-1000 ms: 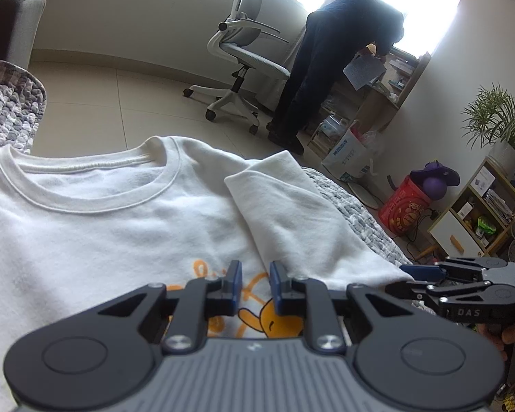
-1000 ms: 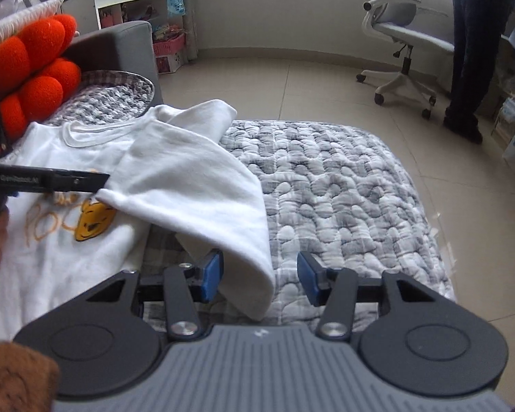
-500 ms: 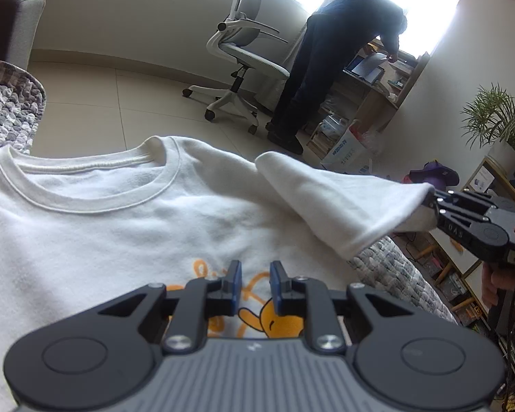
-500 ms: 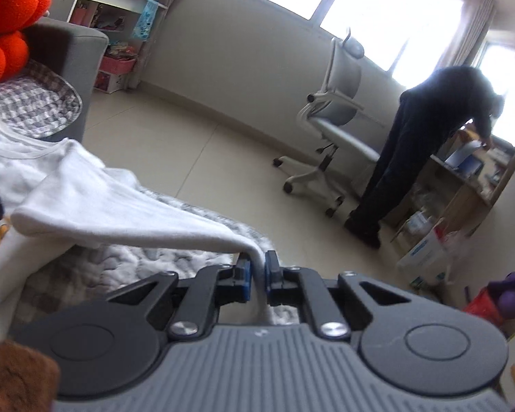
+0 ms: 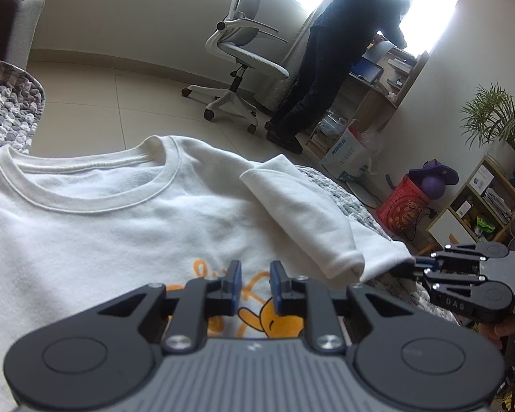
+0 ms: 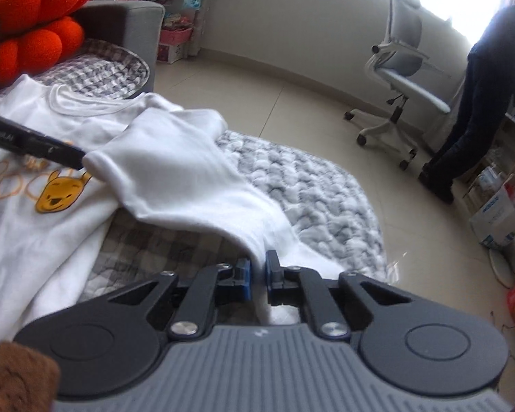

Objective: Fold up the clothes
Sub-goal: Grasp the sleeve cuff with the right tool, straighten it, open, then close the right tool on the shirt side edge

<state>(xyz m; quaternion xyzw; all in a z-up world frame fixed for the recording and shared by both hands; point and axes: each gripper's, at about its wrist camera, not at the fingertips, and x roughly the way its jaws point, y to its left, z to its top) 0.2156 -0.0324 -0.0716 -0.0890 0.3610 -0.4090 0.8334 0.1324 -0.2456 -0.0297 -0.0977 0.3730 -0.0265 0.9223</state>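
Note:
A white T-shirt with a yellow bear print lies face up on a grey quilted bed. Its right sleeve is folded in over the chest. My left gripper hovers low over the print, its jaws a narrow gap apart with nothing between them. In the right wrist view one of its fingers shows as a dark bar lying across the shirt by the sleeve. My right gripper has the sleeve's hem between its pads near the bed's edge, and its jaws are opening. The left wrist view has it at the right.
An orange plush cushion and a grey armchair stand behind the shirt. On the tiled floor are an office chair, a person bent over a desk, a cardboard box, a red bucket and a potted plant.
My right gripper closed on the sleeve hem, lifted it off the bed, then lowered it again, so the sleeve now lies down. My left gripper has stayed still.

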